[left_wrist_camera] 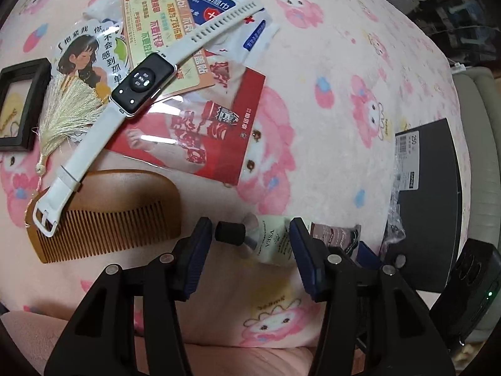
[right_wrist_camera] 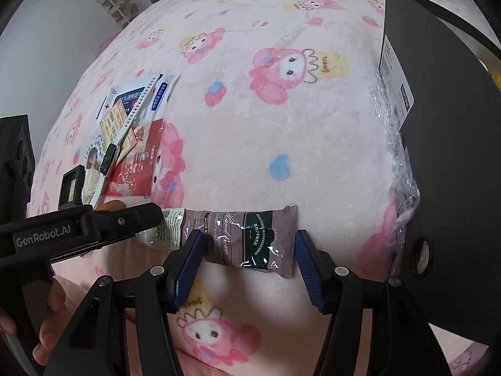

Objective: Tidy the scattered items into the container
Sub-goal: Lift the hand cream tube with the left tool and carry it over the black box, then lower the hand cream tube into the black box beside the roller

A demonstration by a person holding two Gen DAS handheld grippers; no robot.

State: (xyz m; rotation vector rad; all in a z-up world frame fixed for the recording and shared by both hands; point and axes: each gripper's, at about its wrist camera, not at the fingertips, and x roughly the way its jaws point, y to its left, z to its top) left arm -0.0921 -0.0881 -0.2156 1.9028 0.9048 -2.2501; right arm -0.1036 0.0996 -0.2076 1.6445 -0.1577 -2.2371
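While my left tongs (left_wrist_camera: 252, 244) gape around the hand cream tube (left_wrist_camera: 275, 242) — gripping nothing — my right tongs (right_wrist_camera: 247, 250) straddle its crimped end, equally wide. Beyond the tube's cap lies the wooden comb (left_wrist_camera: 106, 216) — black box (right_wrist_camera: 454, 156) opposite.

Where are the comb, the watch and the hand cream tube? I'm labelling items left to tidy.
comb (left_wrist_camera: 106, 216), left wrist view, on its teeth.
watch (left_wrist_camera: 142, 82), left wrist view, on its black case.
hand cream tube (right_wrist_camera: 241, 239), right wrist view, on its body.
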